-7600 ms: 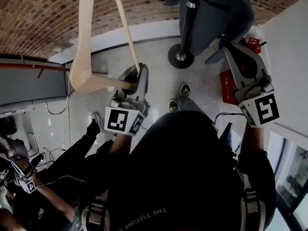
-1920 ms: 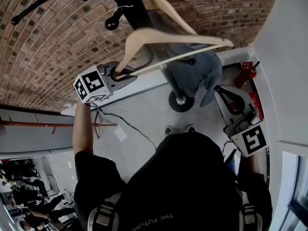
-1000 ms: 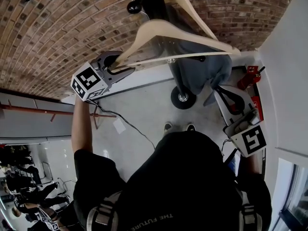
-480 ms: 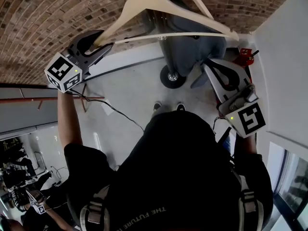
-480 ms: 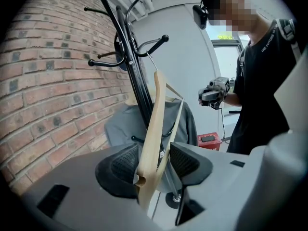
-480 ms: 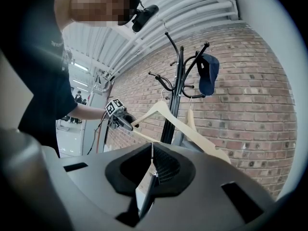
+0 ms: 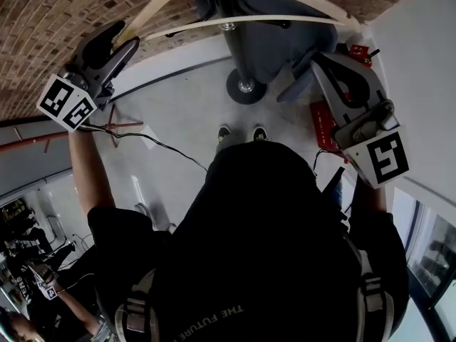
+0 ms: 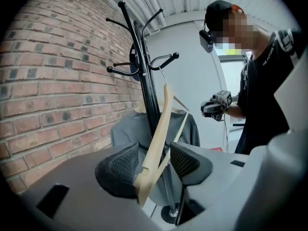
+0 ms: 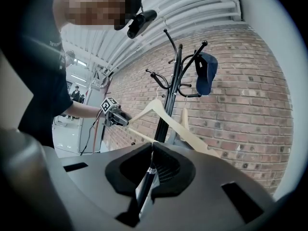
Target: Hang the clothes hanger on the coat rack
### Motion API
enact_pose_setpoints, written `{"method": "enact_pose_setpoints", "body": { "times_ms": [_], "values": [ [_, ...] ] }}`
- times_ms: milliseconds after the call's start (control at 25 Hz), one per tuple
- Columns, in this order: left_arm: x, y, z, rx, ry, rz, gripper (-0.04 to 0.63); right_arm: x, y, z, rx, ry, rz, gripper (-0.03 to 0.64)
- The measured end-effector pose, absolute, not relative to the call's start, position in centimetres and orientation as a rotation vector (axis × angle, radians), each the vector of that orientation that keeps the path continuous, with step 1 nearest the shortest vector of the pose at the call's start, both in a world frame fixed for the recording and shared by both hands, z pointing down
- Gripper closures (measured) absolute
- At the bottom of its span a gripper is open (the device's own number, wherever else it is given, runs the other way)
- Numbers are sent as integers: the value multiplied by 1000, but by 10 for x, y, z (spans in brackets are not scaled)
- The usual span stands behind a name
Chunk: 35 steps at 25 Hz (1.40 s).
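The left gripper [image 8: 154, 159] has just been spreading its jaws. They stand apart, with the near end of the wooden hanger [image 8: 161, 124] between them, unclamped. Off to the side, the right gripper [image 9: 150, 163] has its jaws together on nothing. Beyond, the hanger's hook sits over an arm of the black coat rack [image 8: 146, 88], against the brick wall [image 8: 57, 81].

soft, even indoor light with no hard shadows. in the head view the pale floor [image 7: 178, 120] reads bright, the window [image 7: 436, 255] at lower right glares, and the person's black shirt [image 7: 271, 248] is a dark mass without detail. all three views bulge like a fisheye, so the brick wall [image 8: 43, 81] curves. both gripper views fall to black at their corners. distant figures are small and indistinct.
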State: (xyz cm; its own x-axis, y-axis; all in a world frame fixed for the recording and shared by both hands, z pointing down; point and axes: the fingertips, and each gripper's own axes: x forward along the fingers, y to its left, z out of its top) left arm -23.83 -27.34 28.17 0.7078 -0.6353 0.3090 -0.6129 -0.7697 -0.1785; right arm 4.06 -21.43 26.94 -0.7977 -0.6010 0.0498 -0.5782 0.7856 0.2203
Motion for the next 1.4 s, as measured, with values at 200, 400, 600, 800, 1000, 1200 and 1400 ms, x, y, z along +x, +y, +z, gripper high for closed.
{"method": "enact_pose_setpoints", "body": {
  "times_ms": [200,400,600,800,1000,1200,1400],
  "values": [
    [-243,-281,274,-2745,1153,-499,380,42,-218,264,953,-2850,-314,595],
    [-226,-271,246,-2582,1286,-368,421,44,-222,262,959,-2849,-320,595],
    [-204,-256,227,-2529,1428,-193,508,37,-223,257,951,-2869,-334,595],
    [-172,-238,233,-2521,1531,-140,552,29,-220,256,937,-2893,-330,595],
    [-139,-225,253,-2604,1645,-54,571,18,-213,261,900,-2913,-311,595],
    [-119,-219,274,-2605,1759,-69,574,9,-205,262,859,-2924,-315,594],
    [-122,-212,298,-2610,1898,-65,574,11,-203,264,888,-2915,-311,595]
  ]
}}
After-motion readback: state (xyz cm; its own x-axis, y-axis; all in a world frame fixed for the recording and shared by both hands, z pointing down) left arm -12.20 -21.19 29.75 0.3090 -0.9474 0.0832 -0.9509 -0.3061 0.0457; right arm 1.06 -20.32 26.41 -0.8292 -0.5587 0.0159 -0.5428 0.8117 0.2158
